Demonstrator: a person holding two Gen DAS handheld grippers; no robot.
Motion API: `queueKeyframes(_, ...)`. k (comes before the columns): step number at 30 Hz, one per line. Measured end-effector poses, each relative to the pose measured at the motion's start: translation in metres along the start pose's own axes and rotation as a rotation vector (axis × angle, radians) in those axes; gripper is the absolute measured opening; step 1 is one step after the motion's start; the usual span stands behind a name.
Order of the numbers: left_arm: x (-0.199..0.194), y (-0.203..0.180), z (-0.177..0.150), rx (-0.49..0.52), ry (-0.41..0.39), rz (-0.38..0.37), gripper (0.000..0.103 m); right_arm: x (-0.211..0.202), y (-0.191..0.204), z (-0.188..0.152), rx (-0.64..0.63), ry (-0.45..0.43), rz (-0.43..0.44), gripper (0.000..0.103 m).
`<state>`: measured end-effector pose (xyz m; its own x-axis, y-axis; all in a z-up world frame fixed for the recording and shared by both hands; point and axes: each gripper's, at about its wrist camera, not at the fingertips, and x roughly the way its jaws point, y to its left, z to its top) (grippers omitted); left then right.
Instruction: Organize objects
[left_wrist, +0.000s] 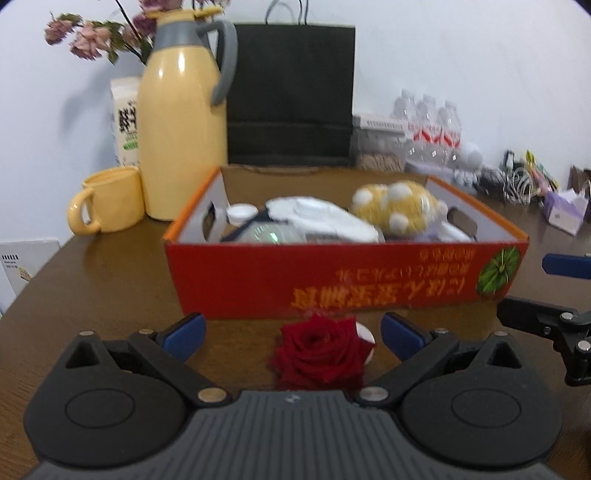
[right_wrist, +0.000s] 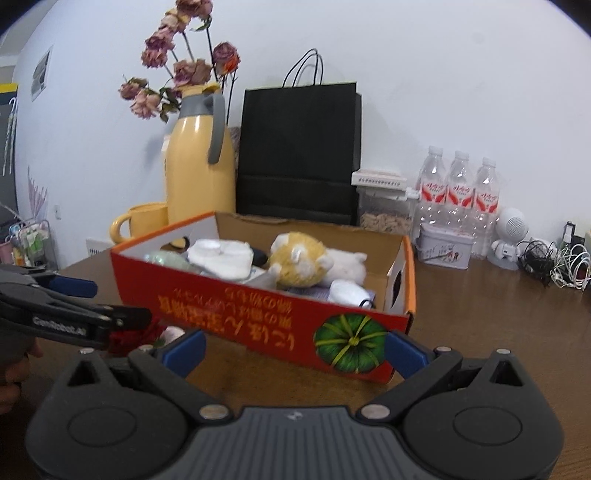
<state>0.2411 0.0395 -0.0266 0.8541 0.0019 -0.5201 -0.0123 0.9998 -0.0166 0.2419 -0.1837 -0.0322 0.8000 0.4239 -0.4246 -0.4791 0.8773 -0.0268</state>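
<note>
A red cardboard box stands on the brown table, holding a yellow plush toy, white items and a clear object. A red rose lies on the table just in front of the box, with a small white and red thing behind it. My left gripper is open, its blue pads on either side of the rose, not touching it. My right gripper is open and empty before the box's near right corner. The rose shows partly behind the left gripper in the right wrist view.
Behind the box stand a yellow thermos jug, a yellow mug, a black paper bag, dried flowers and water bottles. A white tin, a small white robot figure and tangled cables sit at the right.
</note>
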Motion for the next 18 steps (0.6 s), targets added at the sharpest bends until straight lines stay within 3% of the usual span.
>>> queueKeyframes(5,0.003,-0.001,-0.001,-0.004,0.001,0.0,0.102,0.006,0.003,-0.003,-0.009,0.025,0.005,0.103)
queueKeyframes(8,0.006,-0.001,-0.002,-0.003,0.014,-0.02,0.083,0.008,0.003,-0.004,-0.01,0.035,0.003,0.103)
queueKeyframes(10,0.008,-0.001,-0.002,-0.004,0.033,-0.049,0.054,0.01,0.002,-0.004,-0.006,0.041,0.001,0.103)
queueKeyframes(13,0.01,-0.003,-0.003,-0.001,0.046,-0.053,0.044,0.013,0.001,-0.005,0.001,0.052,-0.004,0.103)
queueKeyframes(18,0.003,-0.021,-0.008,0.049,0.039,-0.116,0.04,0.015,0.001,-0.004,0.012,0.051,-0.005,0.103)
